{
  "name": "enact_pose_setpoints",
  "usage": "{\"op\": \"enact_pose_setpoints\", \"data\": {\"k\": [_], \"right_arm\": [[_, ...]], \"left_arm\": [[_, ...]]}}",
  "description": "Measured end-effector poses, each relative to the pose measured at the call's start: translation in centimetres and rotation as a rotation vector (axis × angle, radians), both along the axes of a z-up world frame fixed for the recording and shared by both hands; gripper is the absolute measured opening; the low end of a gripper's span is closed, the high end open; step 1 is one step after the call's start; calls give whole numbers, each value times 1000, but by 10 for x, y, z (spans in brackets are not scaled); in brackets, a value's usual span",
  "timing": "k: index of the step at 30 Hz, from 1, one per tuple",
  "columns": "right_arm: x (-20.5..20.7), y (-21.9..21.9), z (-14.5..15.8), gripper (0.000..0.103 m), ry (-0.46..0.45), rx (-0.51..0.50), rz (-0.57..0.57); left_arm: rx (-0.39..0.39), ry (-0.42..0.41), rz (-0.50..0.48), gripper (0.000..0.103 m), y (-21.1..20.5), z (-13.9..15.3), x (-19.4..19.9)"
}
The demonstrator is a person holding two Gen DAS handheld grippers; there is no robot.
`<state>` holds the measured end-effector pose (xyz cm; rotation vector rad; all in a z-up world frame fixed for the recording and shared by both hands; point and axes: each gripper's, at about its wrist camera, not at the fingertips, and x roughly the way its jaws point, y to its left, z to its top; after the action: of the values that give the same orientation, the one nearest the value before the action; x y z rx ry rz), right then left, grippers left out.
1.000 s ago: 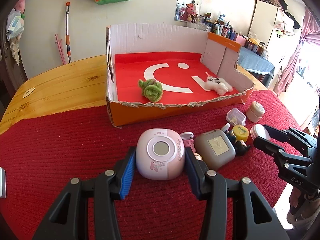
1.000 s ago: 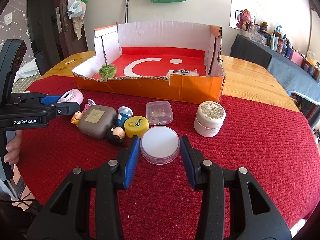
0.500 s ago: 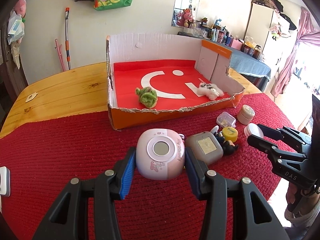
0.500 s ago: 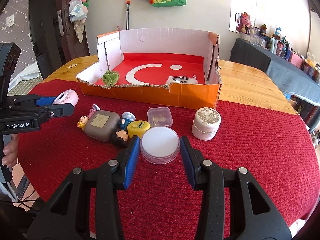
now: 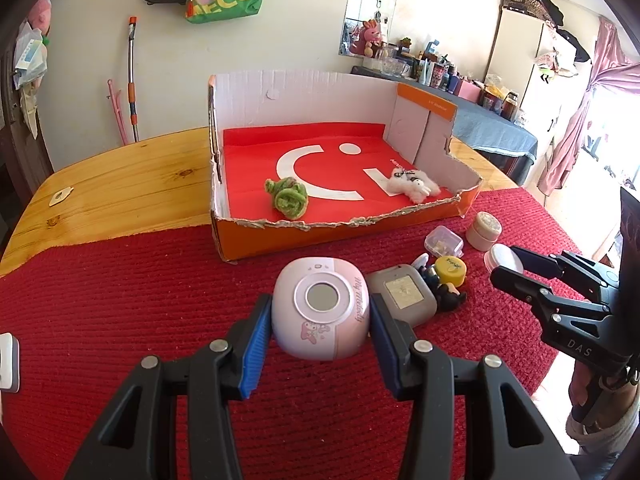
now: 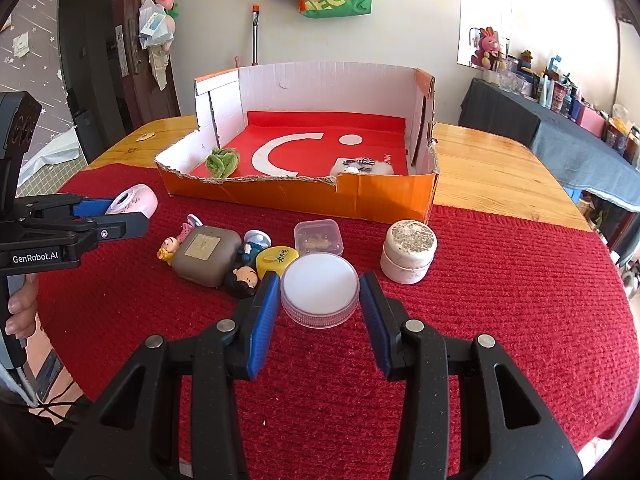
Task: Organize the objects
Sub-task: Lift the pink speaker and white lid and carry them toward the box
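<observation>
Left tool (image 5: pixel 318 322) clamps pink case (image 5: pixel 320 314) (box edge (image 5: pixel 340 225) near) — mat clear

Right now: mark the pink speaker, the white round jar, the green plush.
pink speaker (image 5: pixel 320 308), left wrist view, on its round centre disc
white round jar (image 6: pixel 319 286), right wrist view, on its lid
green plush (image 5: pixel 289 198), left wrist view, on its body

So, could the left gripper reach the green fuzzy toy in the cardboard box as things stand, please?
Probably not yet: the left gripper is shut on the pink rounded case. Otherwise the way looks free; the green fuzzy toy lies behind the cardboard box's low torn front wall.
</observation>
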<state>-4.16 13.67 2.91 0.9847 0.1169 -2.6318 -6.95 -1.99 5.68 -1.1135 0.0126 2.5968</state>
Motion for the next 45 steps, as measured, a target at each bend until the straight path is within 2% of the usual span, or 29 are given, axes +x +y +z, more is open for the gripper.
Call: {"op": "enact_pose_setpoints", "data": {"k": [16, 45], "right_arm": [[1, 2, 13, 39, 24, -10, 3], [-1, -3, 6, 40, 3, -10, 19]], "left_arm": [[5, 7, -10, 49, 1, 4, 2], [9, 14, -16, 49, 5, 6, 6]]}}
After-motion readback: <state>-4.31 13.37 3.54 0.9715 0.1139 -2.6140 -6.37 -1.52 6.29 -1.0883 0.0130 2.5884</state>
